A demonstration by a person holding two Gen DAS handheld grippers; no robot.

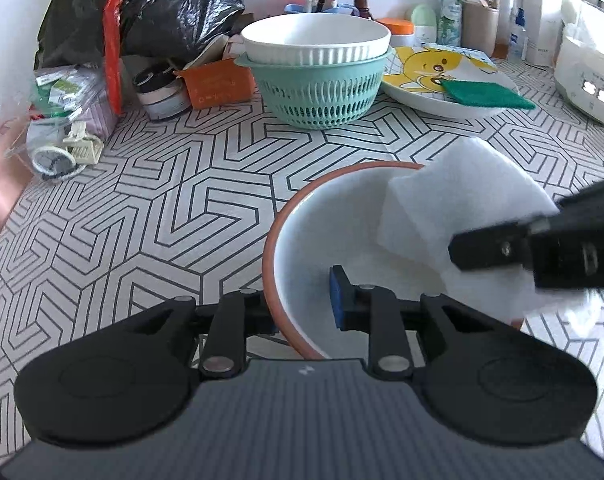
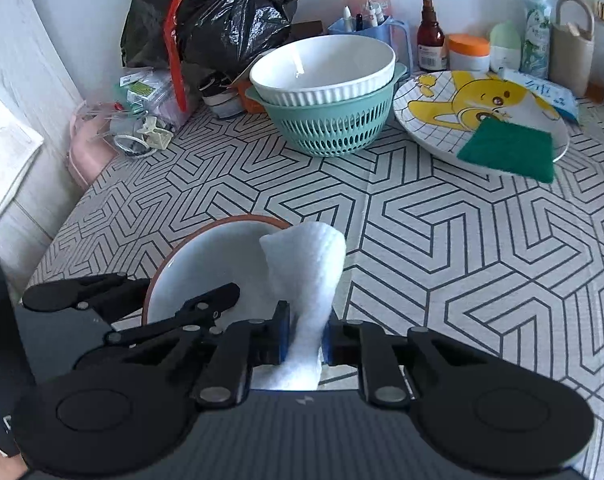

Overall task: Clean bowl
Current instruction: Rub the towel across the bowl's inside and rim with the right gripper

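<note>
A bowl (image 1: 322, 240), white inside and terracotta outside, sits low in the left wrist view. My left gripper (image 1: 302, 312) is shut on its near rim, one finger outside and the blue-padded finger (image 1: 336, 300) inside. My right gripper (image 1: 462, 252) reaches in from the right and holds a white cloth (image 1: 462, 200) over the bowl's far right edge. In the right wrist view the right gripper (image 2: 306, 344) is shut on the white cloth (image 2: 306, 264), which stands up beside the bowl (image 2: 205, 264). The left gripper (image 2: 161, 296) straddles the rim there.
On the patterned tablecloth (image 1: 161, 208), a teal colander (image 1: 322, 88) holds a white ribbed bowl (image 1: 318, 40). A plate with a yellow cartoon (image 2: 462, 100) carries a green scouring pad (image 2: 510, 152). Behind are a black rubbish bag (image 2: 221, 12), bottles and jars, and a white appliance (image 1: 590, 80).
</note>
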